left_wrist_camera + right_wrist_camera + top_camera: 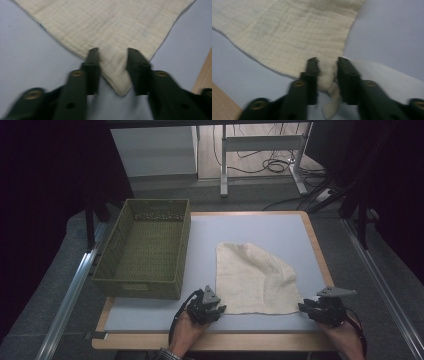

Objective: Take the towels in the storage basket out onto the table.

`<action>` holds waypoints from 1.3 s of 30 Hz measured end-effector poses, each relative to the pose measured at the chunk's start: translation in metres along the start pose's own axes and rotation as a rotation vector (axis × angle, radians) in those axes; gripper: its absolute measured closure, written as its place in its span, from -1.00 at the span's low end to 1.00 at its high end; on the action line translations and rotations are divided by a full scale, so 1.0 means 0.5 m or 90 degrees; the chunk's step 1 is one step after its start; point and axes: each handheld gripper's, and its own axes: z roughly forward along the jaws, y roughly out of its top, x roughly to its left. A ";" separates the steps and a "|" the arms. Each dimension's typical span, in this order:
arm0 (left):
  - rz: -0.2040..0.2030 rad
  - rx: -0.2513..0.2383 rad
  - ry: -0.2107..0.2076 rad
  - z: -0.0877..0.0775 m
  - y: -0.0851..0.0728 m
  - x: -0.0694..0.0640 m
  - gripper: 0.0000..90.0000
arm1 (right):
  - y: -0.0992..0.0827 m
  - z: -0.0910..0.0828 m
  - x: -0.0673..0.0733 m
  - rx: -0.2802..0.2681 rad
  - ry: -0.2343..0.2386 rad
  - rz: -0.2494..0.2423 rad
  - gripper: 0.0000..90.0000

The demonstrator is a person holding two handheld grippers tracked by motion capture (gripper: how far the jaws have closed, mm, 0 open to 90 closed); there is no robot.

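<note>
**Two hand-held grippers at the near corners of a cream cloth**

A wooden-edged table (314, 245) with a pale blue-grey top fills the middle of the high view. Beyond its far edge the room goes dark on both sides; a metal table frame and loose cables lie on the floor behind, partly cut off by the top of the picture.

An olive-green woven basket (145, 250) stands on the left part of the table, well apart from the cloth.

The cream cloth (255, 277) lies flat on the right half of the table. Its far right part looks folded or rumpled, and how many layers lie there is hard to make out.

The left gripper (212, 309), held in a hand coming in from the bottom edge, sits at the cloth's near left corner. In the left gripper view (112, 70) the pointed corner lies between the two black jaws, which stand a little apart on either side of it without pressing it; the picture is blurred.

The right gripper (307, 307) sits at the near right corner. In the right gripper view (327, 75) its jaws pinch a bunched bit of cloth, with a woven loop tag (332, 100) hanging below, its lower end cut off.
</note>
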 end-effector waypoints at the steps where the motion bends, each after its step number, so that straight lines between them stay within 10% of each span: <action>1: 0.016 0.002 0.010 -0.001 0.001 -0.006 0.95 | 0.000 0.001 0.006 0.001 0.006 -0.002 0.92; 21: -0.042 0.031 0.000 -0.128 -0.096 -0.011 0.95 | -0.019 -0.013 0.110 0.014 0.099 -0.052 0.79; 30: -0.061 -0.011 0.044 -0.127 -0.066 0.025 0.18 | 0.027 -0.017 0.077 -0.026 0.072 -0.045 0.54; 39: -0.069 -0.035 0.070 -0.039 0.004 0.083 -0.25 | 0.156 0.094 0.004 -0.044 0.017 -0.054 0.56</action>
